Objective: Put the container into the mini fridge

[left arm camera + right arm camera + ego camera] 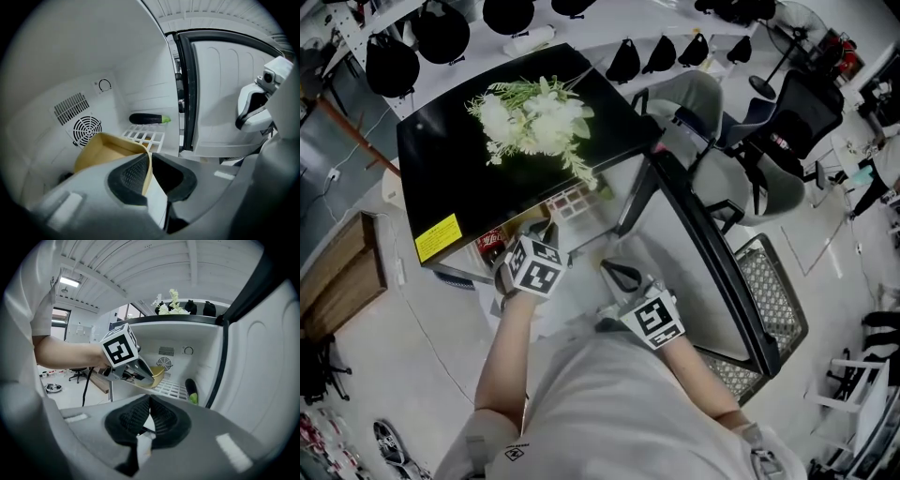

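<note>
Container (104, 152), pinched by left hand-held gripper (151, 163), seemingly inside mini fridge (140, 89).

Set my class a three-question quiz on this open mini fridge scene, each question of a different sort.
1. The left gripper grips the tan paper container by its: A rim, B base, C lid.
2. True or false: the dark purple eggplant lies on the white wire shelf.
3. The white artificial flowers lie on the black mini fridge's ____.
Key: 1 A; 2 true; 3 top.
</note>
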Action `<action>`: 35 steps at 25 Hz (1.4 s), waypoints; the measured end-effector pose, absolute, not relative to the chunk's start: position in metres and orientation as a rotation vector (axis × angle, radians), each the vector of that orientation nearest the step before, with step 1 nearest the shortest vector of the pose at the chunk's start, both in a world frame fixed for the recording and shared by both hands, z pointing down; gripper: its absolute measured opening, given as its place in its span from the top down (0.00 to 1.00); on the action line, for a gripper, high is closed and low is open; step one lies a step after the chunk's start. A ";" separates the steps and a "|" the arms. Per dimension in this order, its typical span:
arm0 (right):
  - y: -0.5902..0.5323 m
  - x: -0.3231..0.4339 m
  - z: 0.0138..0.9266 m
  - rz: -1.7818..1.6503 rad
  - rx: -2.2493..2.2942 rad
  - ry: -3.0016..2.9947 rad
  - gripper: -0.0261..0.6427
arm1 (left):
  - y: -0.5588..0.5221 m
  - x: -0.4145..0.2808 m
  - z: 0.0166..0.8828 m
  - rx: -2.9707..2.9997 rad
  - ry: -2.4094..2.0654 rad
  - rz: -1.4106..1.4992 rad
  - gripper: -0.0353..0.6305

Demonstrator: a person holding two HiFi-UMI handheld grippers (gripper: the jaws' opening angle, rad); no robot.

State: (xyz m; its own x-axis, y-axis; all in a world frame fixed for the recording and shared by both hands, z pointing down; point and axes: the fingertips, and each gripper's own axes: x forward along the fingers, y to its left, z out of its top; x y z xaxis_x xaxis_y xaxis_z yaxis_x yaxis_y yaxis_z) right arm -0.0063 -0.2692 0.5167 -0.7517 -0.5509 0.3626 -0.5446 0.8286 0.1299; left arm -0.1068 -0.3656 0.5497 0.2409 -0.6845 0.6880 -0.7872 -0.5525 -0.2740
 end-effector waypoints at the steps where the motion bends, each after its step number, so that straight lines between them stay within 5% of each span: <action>1: -0.270 -0.005 0.517 -0.022 0.822 -2.619 0.96 | -0.368 -0.107 0.551 2.366 -1.420 1.226 0.89; 25: -0.268 0.000 0.517 -0.007 0.813 -2.624 0.96 | -0.358 -0.100 0.530 2.395 -1.537 1.123 0.79; 35: -0.258 -0.033 0.512 -0.030 0.709 -2.678 0.96 | -0.307 -0.110 0.509 2.409 -1.636 0.894 0.92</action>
State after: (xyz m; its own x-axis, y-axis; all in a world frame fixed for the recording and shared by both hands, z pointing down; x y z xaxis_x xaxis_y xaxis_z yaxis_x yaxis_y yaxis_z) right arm -0.0331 -0.2576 0.5119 -0.8056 -0.4816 0.3451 -0.4737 0.8734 0.1132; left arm -0.1102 -0.3067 0.5088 0.2524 -0.8196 0.5144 -0.8756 -0.4197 -0.2391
